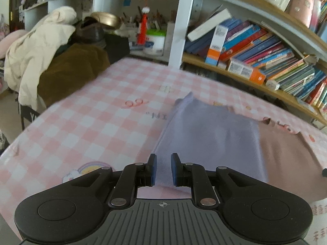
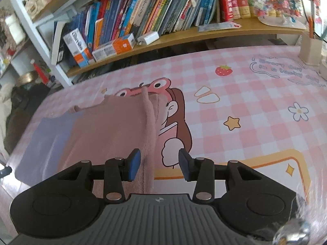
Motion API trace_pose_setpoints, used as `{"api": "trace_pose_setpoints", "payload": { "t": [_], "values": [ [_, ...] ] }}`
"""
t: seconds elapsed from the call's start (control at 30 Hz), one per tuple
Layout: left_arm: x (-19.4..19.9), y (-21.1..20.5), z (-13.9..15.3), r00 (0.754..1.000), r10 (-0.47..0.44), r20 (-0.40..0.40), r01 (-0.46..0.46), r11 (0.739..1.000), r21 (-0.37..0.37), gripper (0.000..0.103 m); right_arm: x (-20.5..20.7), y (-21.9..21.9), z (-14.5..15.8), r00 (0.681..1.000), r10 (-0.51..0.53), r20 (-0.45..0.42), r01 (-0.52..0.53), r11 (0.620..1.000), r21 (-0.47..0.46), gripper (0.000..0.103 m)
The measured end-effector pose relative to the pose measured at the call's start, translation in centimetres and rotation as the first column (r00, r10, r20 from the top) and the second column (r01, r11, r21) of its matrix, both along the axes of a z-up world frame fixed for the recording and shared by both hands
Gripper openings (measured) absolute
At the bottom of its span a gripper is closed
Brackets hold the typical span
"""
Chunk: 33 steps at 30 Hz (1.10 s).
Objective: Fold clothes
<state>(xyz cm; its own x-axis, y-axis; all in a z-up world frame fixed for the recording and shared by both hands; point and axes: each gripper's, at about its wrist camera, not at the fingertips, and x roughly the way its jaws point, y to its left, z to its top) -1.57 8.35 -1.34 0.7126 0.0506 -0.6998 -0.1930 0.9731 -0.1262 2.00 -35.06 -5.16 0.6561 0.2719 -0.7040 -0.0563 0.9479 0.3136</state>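
Note:
A garment lies flat on the pink checked tablecloth (image 1: pixel 92 110). It has a lavender part (image 1: pixel 208 130) and a dusty pink-brown part (image 1: pixel 286 153). My left gripper (image 1: pixel 163 169) is open over the near left edge of the lavender part, fingers straddling the cloth edge. In the right wrist view the pink-brown part (image 2: pixel 110 130) lies left of centre, the lavender part (image 2: pixel 45 138) beyond it at the left. My right gripper (image 2: pixel 159 166) is open over the garment's folded right edge (image 2: pixel 149 122); nothing is gripped.
Bookshelves (image 1: pixel 255 47) packed with books run along the table's far side, also in the right wrist view (image 2: pixel 153 10). A pile of cream and brown clothing (image 1: pixel 40 57) sits at the far left. A beige holder (image 2: pixel 310 49) stands at the table's far right.

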Motion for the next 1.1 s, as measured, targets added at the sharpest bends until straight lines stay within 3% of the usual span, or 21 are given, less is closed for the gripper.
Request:
{"api": "trace_pose_setpoints", "payload": {
  "t": [0.13,0.23,0.33,0.47,0.57,0.7,0.83,0.9,1.03,1.1],
  "values": [
    [0.8,0.3,-1.0,1.0,0.005,-0.023,-0.005,1.0,0.002,0.017,0.5,0.2,-0.4,1.0,0.003,-0.017,-0.002,1.0,0.01,0.039],
    [1.5,0.8,-0.9,1.0,-0.004,-0.011,0.004,1.0,0.007,0.026,0.7,0.4,-0.5,1.0,-0.003,-0.022,0.003,1.0,0.014,0.039],
    [2.4,1.4,-0.8,1.0,-0.016,0.005,0.016,1.0,0.01,0.028,0.9,0.7,-0.6,1.0,-0.009,-0.026,0.01,1.0,0.015,0.039],
    [3.9,1.6,-1.6,0.998,-0.055,-0.025,0.056,0.998,0.018,0.043,1.3,1.1,-0.8,0.999,-0.015,-0.036,0.016,1.0,0.022,0.037],
    [4.6,1.4,-2.3,0.996,-0.073,-0.046,0.074,0.997,0.022,0.042,1.5,1.1,-0.9,0.999,-0.016,-0.04,0.018,0.998,0.053,0.006],
    [5.2,1.5,-2.7,0.995,-0.073,-0.063,0.074,0.997,0.018,0.042,1.0,0.1,0.5,0.999,-0.053,0.005,0.051,0.983,0.179,0.006],
    [5.4,1.9,-3.1,0.994,-0.09,-0.068,0.089,0.996,-0.013,0.045,1.9,0.0,-2.4,0.992,-0.092,-0.085,0.099,0.992,0.081,0.006],
    [5.4,2.0,-3.1,0.993,-0.096,-0.068,0.095,0.995,-0.017,0.045,2.2,1.0,-2.5,0.996,-0.059,-0.067,0.059,0.998,-0.002,0.006],
    [5.4,2.2,-3.2,0.993,-0.094,-0.065,0.093,0.995,-0.025,0.045,2.4,2.0,-2.1,0.998,-0.035,-0.057,0.031,0.997,-0.063,0.006],
    [5.2,2.2,-3.0,0.995,-0.086,-0.059,0.085,0.996,-0.021,0.045,2.2,1.9,-1.9,0.997,-0.05,-0.053,0.046,0.996,-0.074,0.018]
  ]
}}
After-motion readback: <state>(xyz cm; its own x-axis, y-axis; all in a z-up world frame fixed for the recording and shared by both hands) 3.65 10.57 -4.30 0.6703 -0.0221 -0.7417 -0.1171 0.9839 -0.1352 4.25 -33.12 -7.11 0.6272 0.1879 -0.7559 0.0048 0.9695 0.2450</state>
